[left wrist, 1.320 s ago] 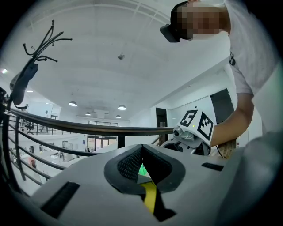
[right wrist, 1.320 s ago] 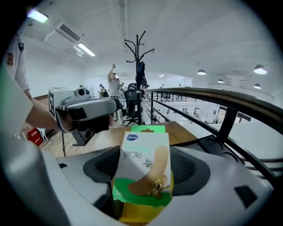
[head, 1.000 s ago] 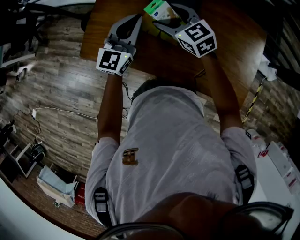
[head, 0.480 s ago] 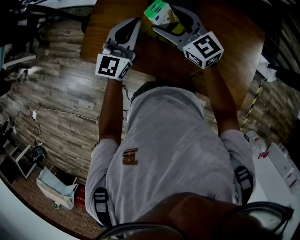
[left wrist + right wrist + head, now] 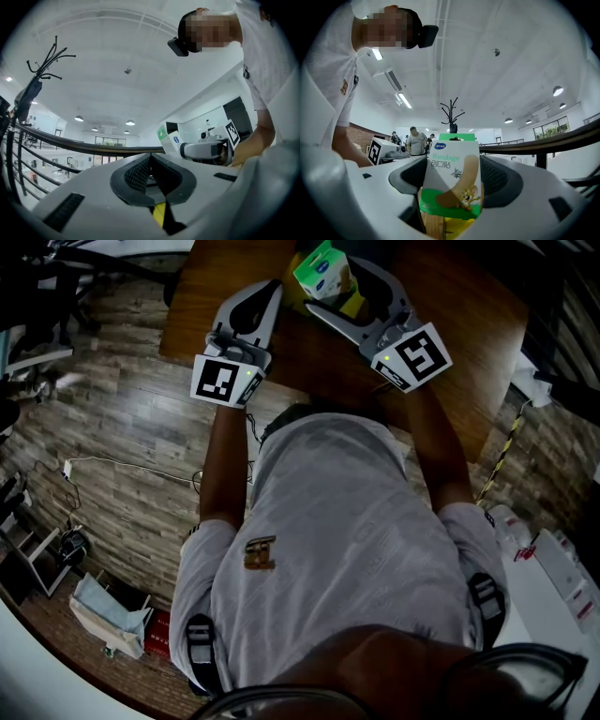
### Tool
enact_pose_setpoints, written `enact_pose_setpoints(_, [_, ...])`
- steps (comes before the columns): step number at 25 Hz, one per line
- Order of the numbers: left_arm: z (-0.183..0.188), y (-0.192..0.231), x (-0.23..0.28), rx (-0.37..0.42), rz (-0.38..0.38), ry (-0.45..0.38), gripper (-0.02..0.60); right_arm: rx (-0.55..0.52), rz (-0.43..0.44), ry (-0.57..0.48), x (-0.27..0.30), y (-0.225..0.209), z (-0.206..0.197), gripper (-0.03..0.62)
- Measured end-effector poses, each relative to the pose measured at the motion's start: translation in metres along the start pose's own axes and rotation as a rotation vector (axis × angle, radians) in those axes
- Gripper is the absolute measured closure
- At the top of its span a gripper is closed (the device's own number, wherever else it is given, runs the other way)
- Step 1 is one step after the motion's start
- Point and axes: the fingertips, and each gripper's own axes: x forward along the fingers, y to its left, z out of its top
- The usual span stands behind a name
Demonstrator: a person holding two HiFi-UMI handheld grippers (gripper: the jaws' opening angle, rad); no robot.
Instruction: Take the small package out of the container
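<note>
A small green and white bandage box (image 5: 323,270) stands upright between the pads of my right gripper (image 5: 330,287), which is shut on it; the box (image 5: 452,185) fills the middle of the right gripper view. Under it lies the yellow container (image 5: 353,304) on the wooden table (image 5: 469,324); yellow (image 5: 457,229) also shows below the box. My left gripper (image 5: 274,285) sits at the container's left edge. Its jaws are shut, with a thin yellow strip (image 5: 159,213) between the pads. From the left gripper view I see the box (image 5: 169,139) and the right gripper (image 5: 206,150) beside it.
The table's near edge runs just behind both grippers, with wood-plank floor (image 5: 122,456) to the left. The person's arms and torso fill the middle of the head view. A railing (image 5: 70,143) crosses the left gripper view.
My right gripper has tilted, its marker cube swinging back toward the person, and the box has come up closer to the head camera. The left gripper has hardly moved.
</note>
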Motion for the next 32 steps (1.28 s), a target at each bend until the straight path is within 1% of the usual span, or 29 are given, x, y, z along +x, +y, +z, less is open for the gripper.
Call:
enact_pose_setpoints(11, [0.008,0.005,0.004,0.003,-0.001,-0.017,0.563,0.004,-0.006,-0.074,0.001,0.002,0.008,0.269])
enact_pose_setpoints(21, [0.015,0.004,0.001,0.006,-0.004,-0.028,0.563,-0.005,-0.022,-0.083,0.001,0.002,0.01,0.269])
enact_pose_setpoints(32, [0.021,0.003,0.002,0.014,-0.009,-0.036,0.563,-0.012,-0.011,-0.087,0.001,0.004,0.014,0.269])
